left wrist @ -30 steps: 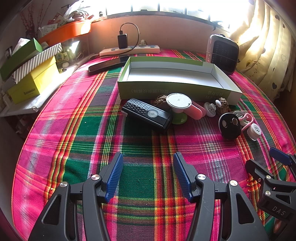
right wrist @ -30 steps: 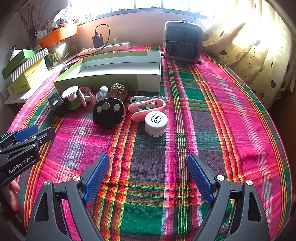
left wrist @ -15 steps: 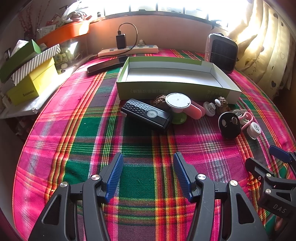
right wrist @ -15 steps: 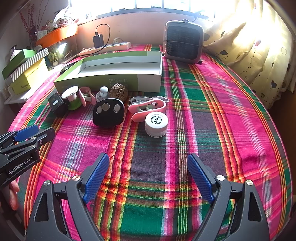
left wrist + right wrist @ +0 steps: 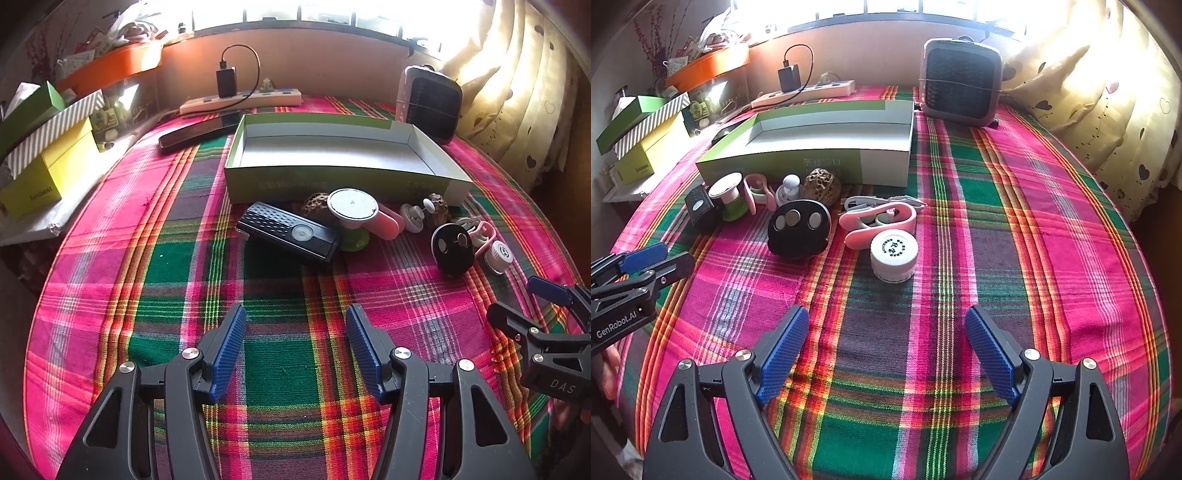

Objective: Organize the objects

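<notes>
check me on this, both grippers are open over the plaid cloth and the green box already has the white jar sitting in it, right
Not quite: the green box is empty. The white jar stands on the plaid cloth beside the pink clip, as the right wrist view shows. The left gripper and right gripper are indeed open.

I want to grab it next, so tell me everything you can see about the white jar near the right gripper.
The white jar is small, round and squat, plastic by its look, with a lid whose flat top bears a ring of dark print around a central mark, too small to read. It stands upright and closed on the plaid cloth, the item nearest the open right gripper and apart from it. A pink clip lies right behind it, seemingly touching.
</notes>
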Demonstrator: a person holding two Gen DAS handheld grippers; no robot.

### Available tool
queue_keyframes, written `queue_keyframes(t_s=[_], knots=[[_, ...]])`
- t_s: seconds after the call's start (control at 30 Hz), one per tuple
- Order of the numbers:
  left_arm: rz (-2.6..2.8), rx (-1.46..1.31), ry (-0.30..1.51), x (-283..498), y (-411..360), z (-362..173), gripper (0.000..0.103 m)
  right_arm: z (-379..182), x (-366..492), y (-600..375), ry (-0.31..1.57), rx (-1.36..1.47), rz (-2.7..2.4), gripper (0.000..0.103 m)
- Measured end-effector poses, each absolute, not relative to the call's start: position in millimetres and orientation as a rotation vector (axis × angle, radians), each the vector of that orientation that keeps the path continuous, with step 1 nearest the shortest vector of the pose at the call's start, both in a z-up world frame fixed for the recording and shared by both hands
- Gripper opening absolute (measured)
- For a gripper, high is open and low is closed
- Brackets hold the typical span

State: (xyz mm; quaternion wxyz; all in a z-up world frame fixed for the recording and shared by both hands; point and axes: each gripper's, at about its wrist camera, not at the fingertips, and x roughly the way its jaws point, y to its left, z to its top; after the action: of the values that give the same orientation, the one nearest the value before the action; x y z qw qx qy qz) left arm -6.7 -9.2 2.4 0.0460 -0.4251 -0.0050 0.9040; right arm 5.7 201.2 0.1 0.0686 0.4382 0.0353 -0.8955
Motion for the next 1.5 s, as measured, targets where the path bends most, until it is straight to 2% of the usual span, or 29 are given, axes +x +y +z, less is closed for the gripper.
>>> queue_keyframes(t_s=[0.57, 0.93, 1.4, 1.5], knots=[[2.675, -1.327, -0.168, -25.4, -21.9, 6.6, 0.056, 1.2, -20.4, 208.5, 0.127, 1.334, -2.671, 0.087], [2.693, -1.348, -0.152, -43.7, -9.9, 10.3, 0.056, 1.3, -32.7, 206.2, 0.151, 1.327, -2.641, 0.087], [2.751, -1.405, -0.172, -38.1, -41.0, 5.9, 0.056, 1.3, -34.8, 206.1, 0.157, 1.324, -2.632, 0.086], [2.772, -1.413, -0.166, -35.4, -48.7, 5.3, 0.056, 2.2, -33.1, 206.0, 0.158, 1.317, -2.633, 0.083]])
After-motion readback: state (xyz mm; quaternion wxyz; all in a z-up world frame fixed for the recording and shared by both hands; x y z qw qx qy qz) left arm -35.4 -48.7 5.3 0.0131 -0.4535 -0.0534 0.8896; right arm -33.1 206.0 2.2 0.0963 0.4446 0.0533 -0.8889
